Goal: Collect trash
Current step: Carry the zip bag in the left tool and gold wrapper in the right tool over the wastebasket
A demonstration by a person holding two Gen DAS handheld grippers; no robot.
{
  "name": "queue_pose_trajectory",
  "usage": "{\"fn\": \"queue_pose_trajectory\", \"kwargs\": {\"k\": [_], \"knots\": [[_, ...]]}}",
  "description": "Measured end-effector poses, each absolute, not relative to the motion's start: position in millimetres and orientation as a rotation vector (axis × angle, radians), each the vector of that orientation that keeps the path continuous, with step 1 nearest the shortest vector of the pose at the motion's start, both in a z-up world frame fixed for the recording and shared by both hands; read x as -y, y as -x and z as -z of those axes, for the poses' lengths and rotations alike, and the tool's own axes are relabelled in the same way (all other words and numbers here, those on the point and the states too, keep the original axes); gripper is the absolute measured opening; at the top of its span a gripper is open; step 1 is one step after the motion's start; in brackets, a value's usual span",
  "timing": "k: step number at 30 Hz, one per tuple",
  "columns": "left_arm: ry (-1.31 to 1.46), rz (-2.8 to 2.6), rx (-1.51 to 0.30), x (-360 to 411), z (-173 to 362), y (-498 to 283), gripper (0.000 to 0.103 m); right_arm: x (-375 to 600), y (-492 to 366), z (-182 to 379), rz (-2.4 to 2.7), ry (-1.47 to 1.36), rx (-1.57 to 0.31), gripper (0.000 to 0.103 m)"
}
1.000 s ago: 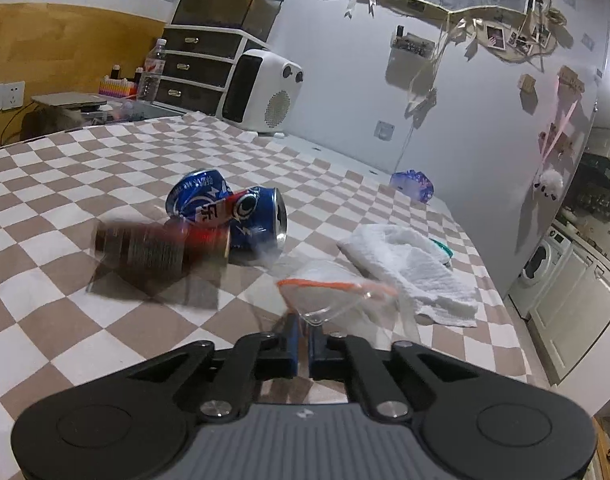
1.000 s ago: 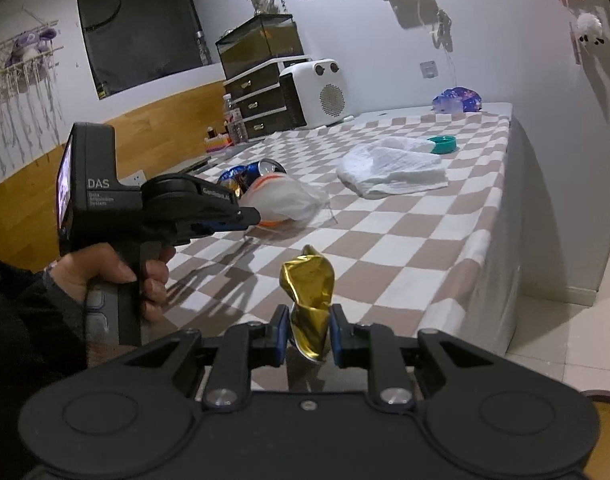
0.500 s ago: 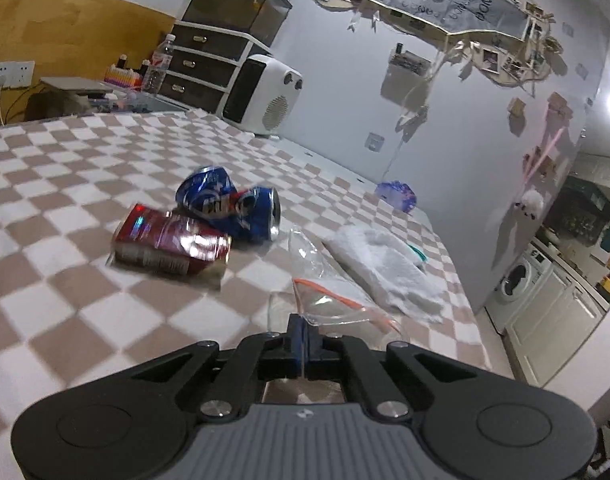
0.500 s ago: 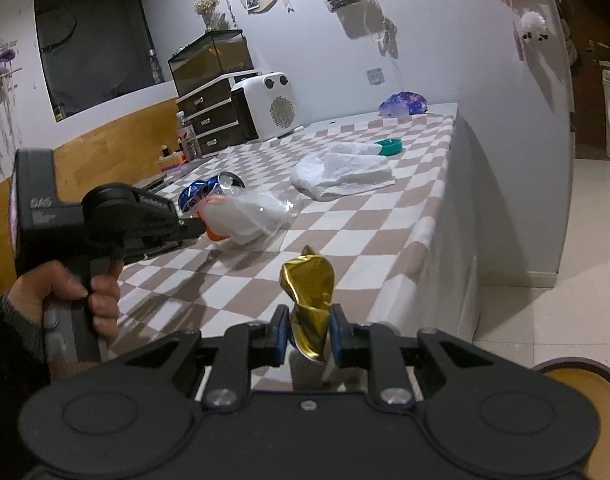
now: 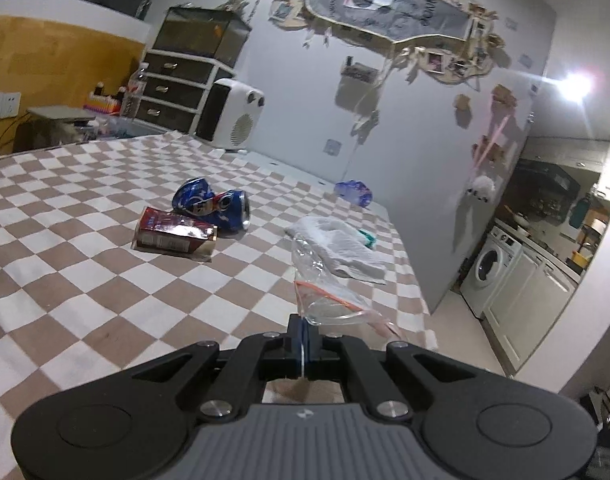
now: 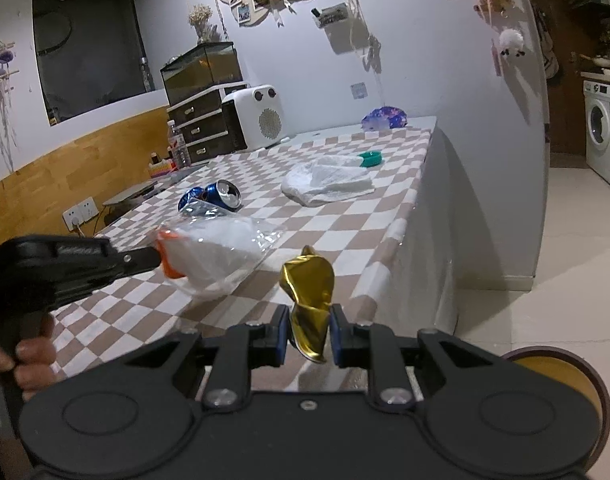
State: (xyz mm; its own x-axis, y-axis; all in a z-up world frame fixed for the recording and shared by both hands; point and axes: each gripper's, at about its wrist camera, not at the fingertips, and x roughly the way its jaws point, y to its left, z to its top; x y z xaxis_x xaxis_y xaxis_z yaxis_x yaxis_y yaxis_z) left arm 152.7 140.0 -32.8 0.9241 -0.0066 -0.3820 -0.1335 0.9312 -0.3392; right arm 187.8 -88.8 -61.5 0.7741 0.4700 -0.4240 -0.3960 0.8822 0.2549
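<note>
The left tool [image 5: 303,336] is clamped tight on the edge of a clear plastic bag [image 5: 325,292] with an orange zip strip; the bag sticks up and forward from the pads, off the desk [image 5: 85,280], which wears a brown-and-white checked cloth. From the right wrist view the same bag [image 6: 213,256] hangs out from that tool's tip [image 6: 155,258] over the near part of the desk; a hand [image 6: 29,356] grips the tool's handle at the lower left.

The right tool [image 6: 305,334] grips a crumpled gold foil wrapper [image 6: 308,292] between its blue pads — the wrapper stands upright and pokes out below them, held off the desk near its front corner.

Trash on the desk: a crushed blue can [image 5: 215,206] lies on its side, and a flattened red can [image 5: 173,234] lies just in front of it, the two touching or nearly so; the blue can [image 6: 215,196] also shows from the right wrist, its open end facing the camera. A crumpled white paper towel [image 5: 341,248] lies nearer the desk's right edge; a small green lid [image 6: 371,159] sits just beyond it. At the far end by the wall rests a bluish-purple crumpled wrapper [image 6: 385,118]; a white fan heater [image 6: 261,116] stands next to a dark drawer unit [image 6: 199,128].

On the floor at the lower right, the rim of a round brown bin [image 6: 561,364] shows — mostly hidden behind the right tool.
</note>
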Motion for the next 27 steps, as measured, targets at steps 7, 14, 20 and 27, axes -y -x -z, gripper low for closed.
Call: {"fn": "queue_pose_trajectory", "kwargs": {"k": [7, 14, 20, 27], "knots": [[0.289, -0.012, -0.372, -109.5, 19.1, -126.9, 0.0, 106.4, -168.0, 49.4, -0.426, -0.137, -0.467, 0.022], [0.234, 0.048, -0.374, -77.2, 10.4, -119.6, 0.0, 133.5, -155.9, 40.5, -0.376, -0.142, -0.44, 0.022], [0.186, 0.105, -0.372, -42.1, 7.6, -118.3, 0.0, 160.2, -145.8, 35.9, -0.338, -0.146, -0.421, 0.022], [0.146, 0.174, -0.385, 1.6, 12.2, -119.3, 0.0, 198.1, -137.2, 38.4, -0.281, -0.166, -0.414, 0.022]]}}
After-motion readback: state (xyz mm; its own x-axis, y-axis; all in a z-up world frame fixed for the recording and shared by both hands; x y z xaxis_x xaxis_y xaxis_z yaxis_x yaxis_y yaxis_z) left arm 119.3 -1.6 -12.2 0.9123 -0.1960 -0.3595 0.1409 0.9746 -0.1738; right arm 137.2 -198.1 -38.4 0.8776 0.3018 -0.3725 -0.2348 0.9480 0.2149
